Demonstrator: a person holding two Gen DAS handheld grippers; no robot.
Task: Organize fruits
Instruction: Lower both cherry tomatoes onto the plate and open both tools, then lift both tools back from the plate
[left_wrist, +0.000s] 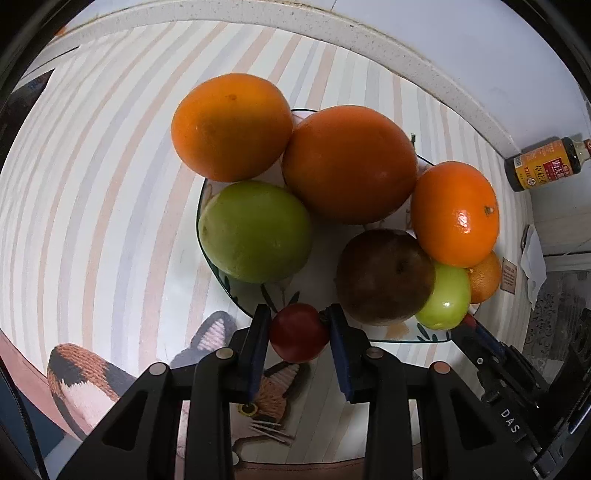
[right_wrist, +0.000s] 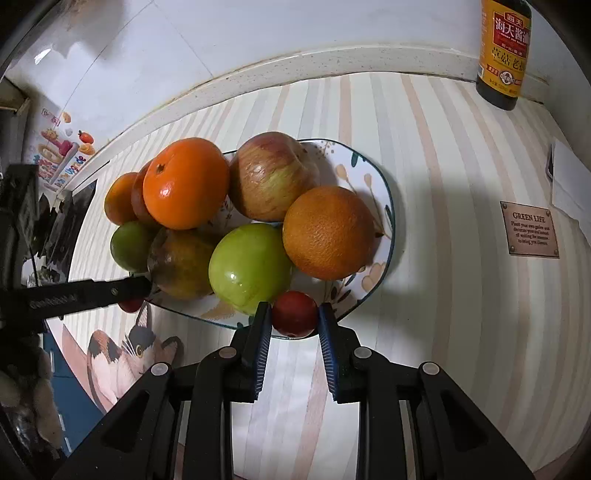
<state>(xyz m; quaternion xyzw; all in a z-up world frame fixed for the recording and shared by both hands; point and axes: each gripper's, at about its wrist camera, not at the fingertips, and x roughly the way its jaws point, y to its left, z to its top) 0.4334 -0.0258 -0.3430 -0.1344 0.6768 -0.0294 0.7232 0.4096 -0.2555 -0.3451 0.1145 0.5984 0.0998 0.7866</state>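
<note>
Left wrist view: striped tablecloth (left_wrist: 110, 177) carries one floral plate (left_wrist: 388, 338). Plate holds three oranges (left_wrist: 349, 164), two green fruits (left_wrist: 255, 230), one brown-red apple (left_wrist: 384, 277); a fourth, smaller orange (left_wrist: 485, 277) shows at its far edge. One sauce bottle (left_wrist: 546, 162) stands nearby. Left gripper (left_wrist: 299, 325) pinches one small red fruit (left_wrist: 299, 332) over the plate's near rim. Right gripper (right_wrist: 295, 319) pinches a second red fruit (right_wrist: 294, 314) likewise.
</note>
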